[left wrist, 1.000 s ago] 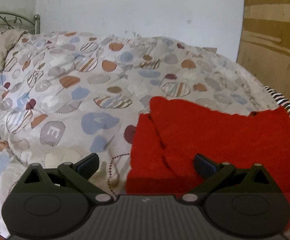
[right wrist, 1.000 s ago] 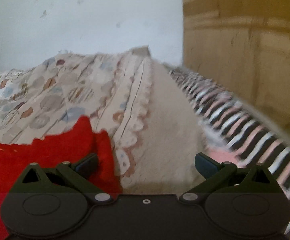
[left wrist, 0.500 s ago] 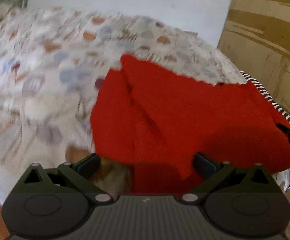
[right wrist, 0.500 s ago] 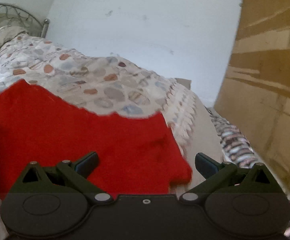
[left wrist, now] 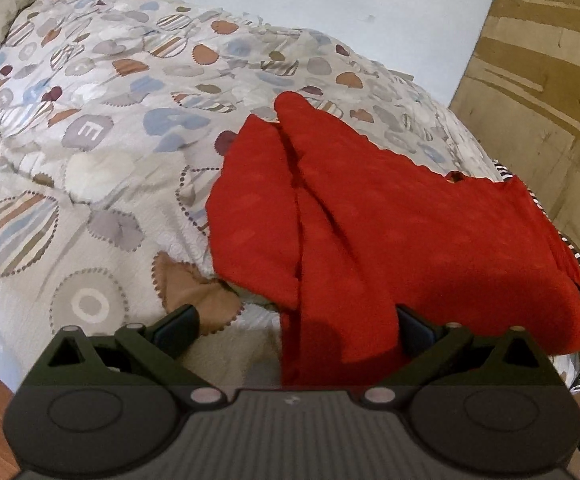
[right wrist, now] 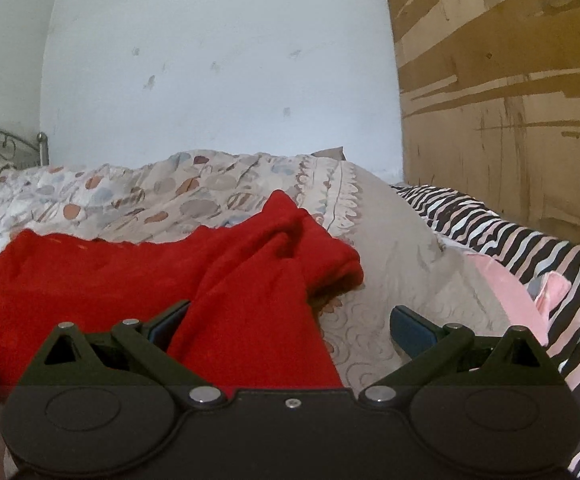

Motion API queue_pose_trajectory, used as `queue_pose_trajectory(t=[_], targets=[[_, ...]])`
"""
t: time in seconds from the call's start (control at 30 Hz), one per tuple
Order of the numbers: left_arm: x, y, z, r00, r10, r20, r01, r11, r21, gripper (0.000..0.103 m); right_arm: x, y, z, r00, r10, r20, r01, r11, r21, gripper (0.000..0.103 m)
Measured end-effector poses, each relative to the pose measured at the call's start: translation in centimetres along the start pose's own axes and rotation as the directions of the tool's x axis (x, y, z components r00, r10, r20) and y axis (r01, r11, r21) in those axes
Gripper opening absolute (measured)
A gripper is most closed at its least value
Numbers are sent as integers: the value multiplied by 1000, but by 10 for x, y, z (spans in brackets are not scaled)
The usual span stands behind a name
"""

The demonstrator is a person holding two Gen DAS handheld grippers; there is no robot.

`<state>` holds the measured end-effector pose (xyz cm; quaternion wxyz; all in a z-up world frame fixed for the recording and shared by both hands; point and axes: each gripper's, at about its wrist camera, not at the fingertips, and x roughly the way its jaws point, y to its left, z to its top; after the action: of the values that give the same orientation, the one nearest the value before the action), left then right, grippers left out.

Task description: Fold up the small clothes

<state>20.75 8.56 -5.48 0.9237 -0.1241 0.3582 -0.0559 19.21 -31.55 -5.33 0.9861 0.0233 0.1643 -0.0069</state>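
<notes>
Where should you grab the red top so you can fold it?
Probably the red top's near edge, coming from the bed's front side. Both the left hand-held gripper and the right hand-held gripper are open with that hanging edge between their fingers. It droops free of the patterned duvet, so fingers could close around it easily.

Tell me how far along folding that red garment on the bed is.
Early. The red garment lies on the patterned quilt with one lengthwise overlap, otherwise loose and rumpled. Nothing is in hand: left gripper and right gripper are both open over its near edge. Folding and squaring up remain.
</notes>
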Motion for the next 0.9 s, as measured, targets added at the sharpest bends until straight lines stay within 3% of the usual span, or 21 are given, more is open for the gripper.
queue_pose_trajectory(t=[0.27,0.37,0.53,0.63,0.8,0.9], targets=[[-3,1,6,999,7,-46,-9,999,-42,102,-2,10,31,993,-19,-114,19,1000,-5,103],[-3,2,7,998,6,-58,-9,999,-49,102,-15,22,44,998,-6,-66,5,1000,-18,103],[-2,1,7,998,8,-66,-12,998,-58,102,-23,57,58,999,51,-15,-53,989,-135,103],[-3,1,9,997,7,-73,-12,998,-59,102,-15,73,62,993,112,-43,-117,980,-164,103],[-2,2,8,997,4,-73,-9,998,-60,102,-5,96,59,988,139,-66,-150,968,-202,103],[-2,2,8,997,3,-73,-8,998,-59,102,3,109,41,988,92,-125,-124,950,-286,103]])
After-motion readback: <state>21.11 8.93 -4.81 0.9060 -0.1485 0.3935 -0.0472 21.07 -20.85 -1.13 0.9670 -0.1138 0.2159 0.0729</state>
